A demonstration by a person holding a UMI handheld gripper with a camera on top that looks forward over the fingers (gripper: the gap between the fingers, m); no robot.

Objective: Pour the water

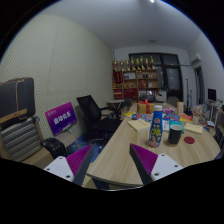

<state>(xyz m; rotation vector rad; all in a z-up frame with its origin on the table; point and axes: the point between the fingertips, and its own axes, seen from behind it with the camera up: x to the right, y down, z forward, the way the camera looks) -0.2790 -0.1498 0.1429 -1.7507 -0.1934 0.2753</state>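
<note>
While you held the gripper low over the wooden table, its two fingers stood spread apart with nothing between them, the magenta pads showing at the lower centre of the frame. The water bottle, upright with a blue label, stood right of centre, well beyond the fingertips and just left of a dark cup; a red coaster lay further right. A black office chair sat at centre left. The step in hand appeared to be the approach: you did best to advance level, centre the bottle between the pads, and close below its shoulder, clear of the cup.
</note>
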